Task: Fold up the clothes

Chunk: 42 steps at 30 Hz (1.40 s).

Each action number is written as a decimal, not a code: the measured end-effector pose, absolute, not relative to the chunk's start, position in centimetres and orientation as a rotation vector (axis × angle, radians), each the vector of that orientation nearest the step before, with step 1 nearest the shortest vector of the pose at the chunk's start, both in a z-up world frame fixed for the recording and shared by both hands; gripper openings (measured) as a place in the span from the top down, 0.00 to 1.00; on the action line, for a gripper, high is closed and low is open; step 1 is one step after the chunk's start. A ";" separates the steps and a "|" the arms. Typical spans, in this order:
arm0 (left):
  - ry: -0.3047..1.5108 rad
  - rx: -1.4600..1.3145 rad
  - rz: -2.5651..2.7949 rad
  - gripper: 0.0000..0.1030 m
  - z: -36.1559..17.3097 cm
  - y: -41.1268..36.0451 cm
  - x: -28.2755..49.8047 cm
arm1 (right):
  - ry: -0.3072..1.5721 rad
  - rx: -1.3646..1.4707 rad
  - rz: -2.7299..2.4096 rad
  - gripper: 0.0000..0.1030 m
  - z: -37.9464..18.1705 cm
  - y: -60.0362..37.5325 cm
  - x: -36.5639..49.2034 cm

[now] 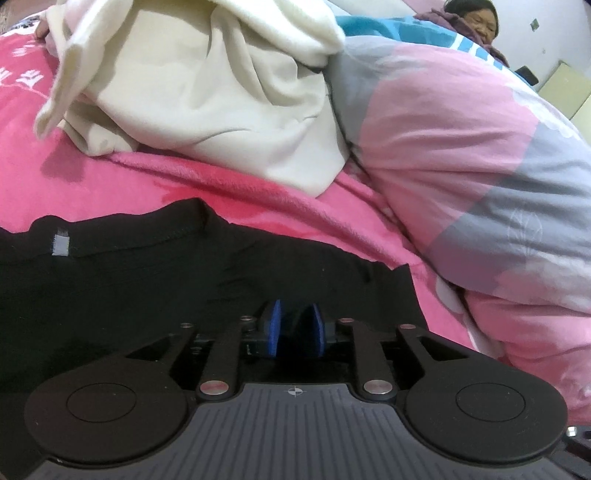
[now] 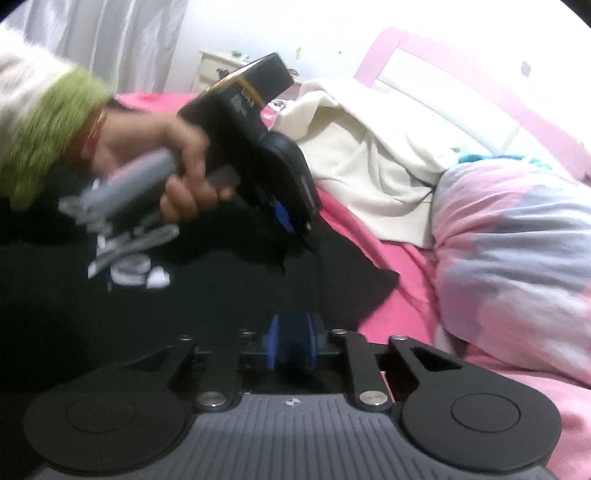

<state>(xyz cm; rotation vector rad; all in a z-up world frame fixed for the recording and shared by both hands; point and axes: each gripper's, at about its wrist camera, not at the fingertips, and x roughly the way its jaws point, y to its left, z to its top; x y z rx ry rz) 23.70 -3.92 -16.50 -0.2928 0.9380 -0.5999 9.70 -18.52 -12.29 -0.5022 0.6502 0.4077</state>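
A black garment [image 1: 110, 277] lies spread on the pink blanket [image 1: 74, 177], collar and grey label toward the left. My left gripper [image 1: 293, 328] sits low over its edge, its blue pads a small gap apart, with no cloth visibly pinched. In the right wrist view the black garment [image 2: 221, 295] shows a white print [image 2: 125, 266]. My right gripper [image 2: 291, 345] hovers over it with its pads slightly apart. A hand in a green-cuffed sleeve holds the left gripper [image 2: 299, 236], tilted down onto the garment's far edge.
A crumpled cream garment [image 1: 221, 92] [image 2: 369, 155] is heaped behind the black one. A bulky pink and grey duvet [image 1: 480, 166] [image 2: 517, 240] fills the right side. A person [image 1: 476, 18] sits beyond it. A pink headboard [image 2: 424, 55] and a pale cabinet [image 2: 218, 70] stand behind.
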 end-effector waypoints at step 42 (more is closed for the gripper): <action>0.749 -0.164 -0.488 0.77 -13.4 -0.3 21.9 | 0.996 -0.484 0.699 0.71 -9.1 -18.8 5.9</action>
